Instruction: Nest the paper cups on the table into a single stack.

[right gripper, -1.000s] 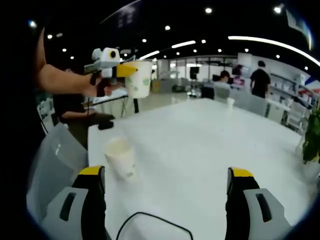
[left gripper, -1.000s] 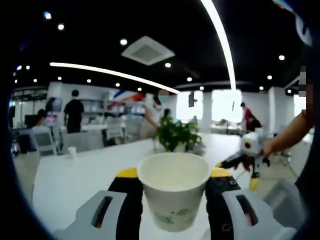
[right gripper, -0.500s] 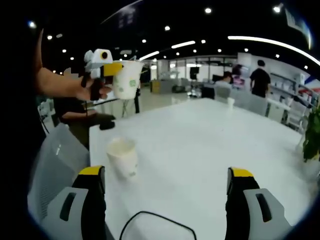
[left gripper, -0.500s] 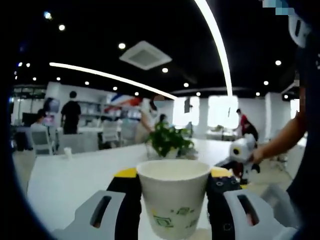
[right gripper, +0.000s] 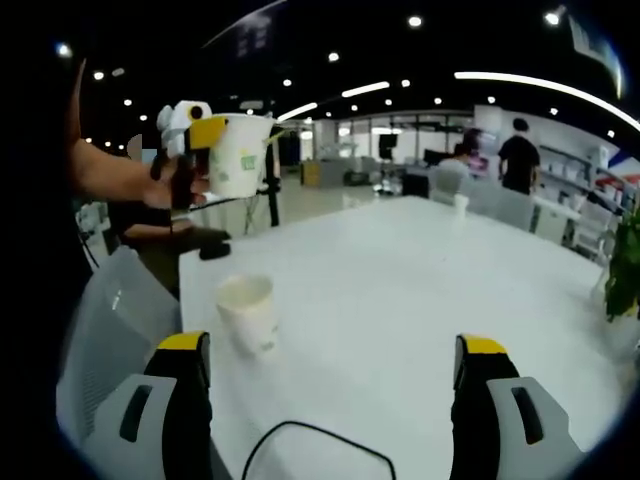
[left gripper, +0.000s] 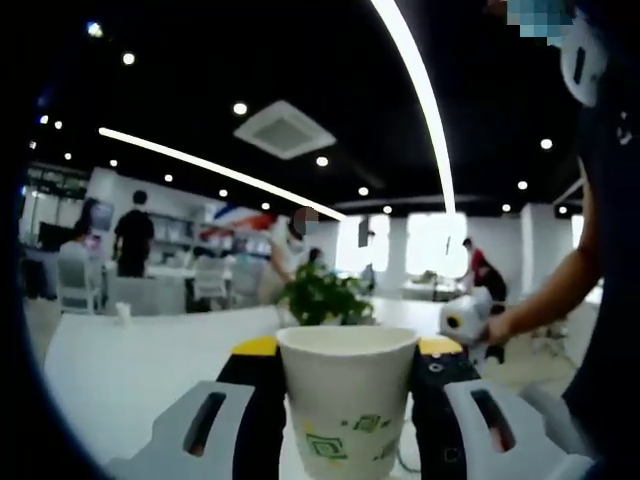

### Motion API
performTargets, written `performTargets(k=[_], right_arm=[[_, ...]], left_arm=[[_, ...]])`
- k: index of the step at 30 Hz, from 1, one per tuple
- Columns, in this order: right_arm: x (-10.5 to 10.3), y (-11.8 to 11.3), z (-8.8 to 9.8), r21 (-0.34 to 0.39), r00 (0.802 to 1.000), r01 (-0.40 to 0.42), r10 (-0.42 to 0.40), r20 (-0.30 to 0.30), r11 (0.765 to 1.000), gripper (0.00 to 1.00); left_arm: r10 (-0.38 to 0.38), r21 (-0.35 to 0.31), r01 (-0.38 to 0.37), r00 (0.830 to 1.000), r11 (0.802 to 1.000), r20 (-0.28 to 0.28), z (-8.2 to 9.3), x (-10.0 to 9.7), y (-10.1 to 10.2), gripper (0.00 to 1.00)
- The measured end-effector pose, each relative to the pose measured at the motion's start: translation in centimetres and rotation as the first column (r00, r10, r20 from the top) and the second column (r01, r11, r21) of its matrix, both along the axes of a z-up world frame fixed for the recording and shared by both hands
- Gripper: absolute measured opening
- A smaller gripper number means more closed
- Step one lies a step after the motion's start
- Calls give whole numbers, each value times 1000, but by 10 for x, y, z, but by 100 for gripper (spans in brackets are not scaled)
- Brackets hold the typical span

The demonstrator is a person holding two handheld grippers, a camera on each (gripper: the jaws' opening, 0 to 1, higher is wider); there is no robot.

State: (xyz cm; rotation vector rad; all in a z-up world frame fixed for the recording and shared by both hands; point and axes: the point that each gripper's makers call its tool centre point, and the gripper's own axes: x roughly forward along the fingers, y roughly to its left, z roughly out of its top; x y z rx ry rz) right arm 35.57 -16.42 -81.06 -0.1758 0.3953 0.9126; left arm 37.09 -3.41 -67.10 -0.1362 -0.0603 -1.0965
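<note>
Holding: my left gripper (left gripper: 347,400) has its jaws clamped on the sides of a white paper cup (left gripper: 347,400) with green markings; the cup is upright, mouth up, lifted off the table.
Left gripper view, left side: I see the white table (left gripper: 130,360), a small cup far off near its edge (left gripper: 122,313), chairs, and people standing at the back of the room.
Left gripper view, middle: a potted plant (left gripper: 320,297) stands on the table behind the held cup.
Left gripper view, right side: my right gripper (left gripper: 465,325) shows in a hand at the end of a bare forearm; from here I cannot tell how its jaws stand.
Right gripper view, left side: my left gripper (right gripper: 215,150) is raised in a hand with the held cup (right gripper: 237,155) between its jaws, above and beyond the table's near corner.
Second cup: a paper cup (right gripper: 248,314) stands upright on the table (right gripper: 400,290), below the raised one and just ahead of my right gripper's left jaw.
Right gripper: my right gripper (right gripper: 335,375) has its jaws spread wide with nothing between them, only bare table top.
Right gripper view, right side: the plant's leaves (right gripper: 625,265) are at the edge, with people beyond the far end of the table.
</note>
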Motion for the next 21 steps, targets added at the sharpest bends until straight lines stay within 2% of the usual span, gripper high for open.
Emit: performTargets(k=[21], right_arm=[[-2, -3, -3, 4, 1000, 6, -6, -7, 1000, 100]], left_arm=[[-76, -19, 76, 997, 997, -17, -4, -13, -30, 46]])
